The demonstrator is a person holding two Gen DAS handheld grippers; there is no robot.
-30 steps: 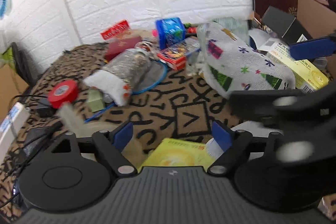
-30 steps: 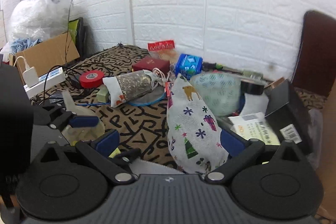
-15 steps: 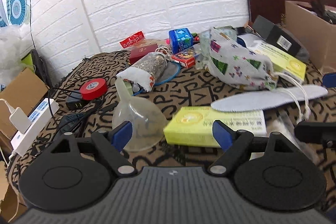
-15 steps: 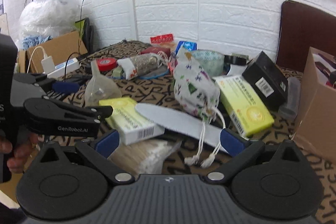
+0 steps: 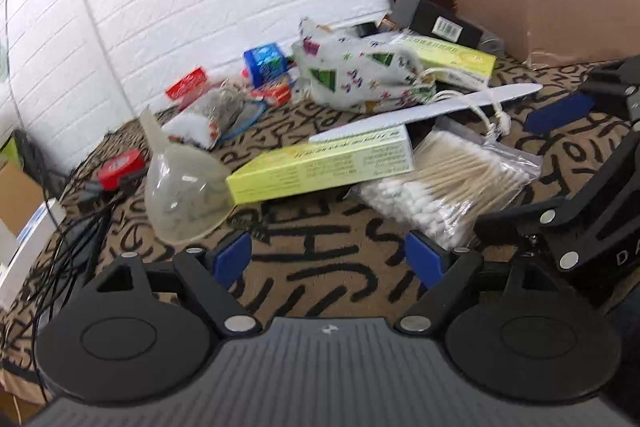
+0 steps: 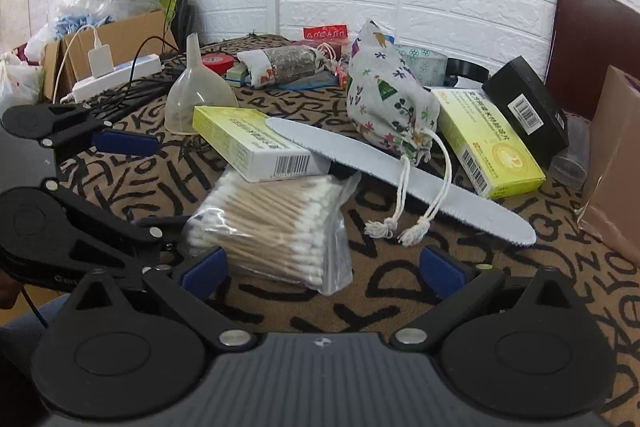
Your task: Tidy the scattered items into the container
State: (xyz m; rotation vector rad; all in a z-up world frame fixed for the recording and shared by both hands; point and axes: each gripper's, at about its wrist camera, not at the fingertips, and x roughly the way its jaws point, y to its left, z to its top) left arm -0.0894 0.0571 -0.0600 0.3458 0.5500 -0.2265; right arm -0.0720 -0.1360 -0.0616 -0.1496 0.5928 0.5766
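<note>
A bag of cotton swabs (image 6: pixel 272 227) lies on the patterned cloth just ahead of my right gripper (image 6: pixel 323 271), which is open and touches nothing. A yellow-green box (image 6: pixel 248 143) rests on the bag, and a grey insole (image 6: pixel 400 179) lies across the box. Behind them sits a printed drawstring pouch (image 6: pixel 384 99). My left gripper (image 5: pixel 328 261) is open over bare cloth, with a clear funnel (image 5: pixel 184 191) ahead on its left and the swab bag (image 5: pixel 448 187) on its right. A brown cardboard box (image 5: pixel 540 15) stands at the far right.
A second yellow box (image 6: pixel 488 143) and a black box (image 6: pixel 524 107) lie near the cardboard box. Red tape (image 6: pixel 218 61), a stuffed sachet (image 6: pixel 284 65) and small packets crowd the back by the white brick wall. A power strip (image 6: pixel 116 77) with cables runs along the left edge.
Both views have drawn back from the pile and sunk lower. The swab bag, box and insole have come into view up close. Both grippers stay open.
</note>
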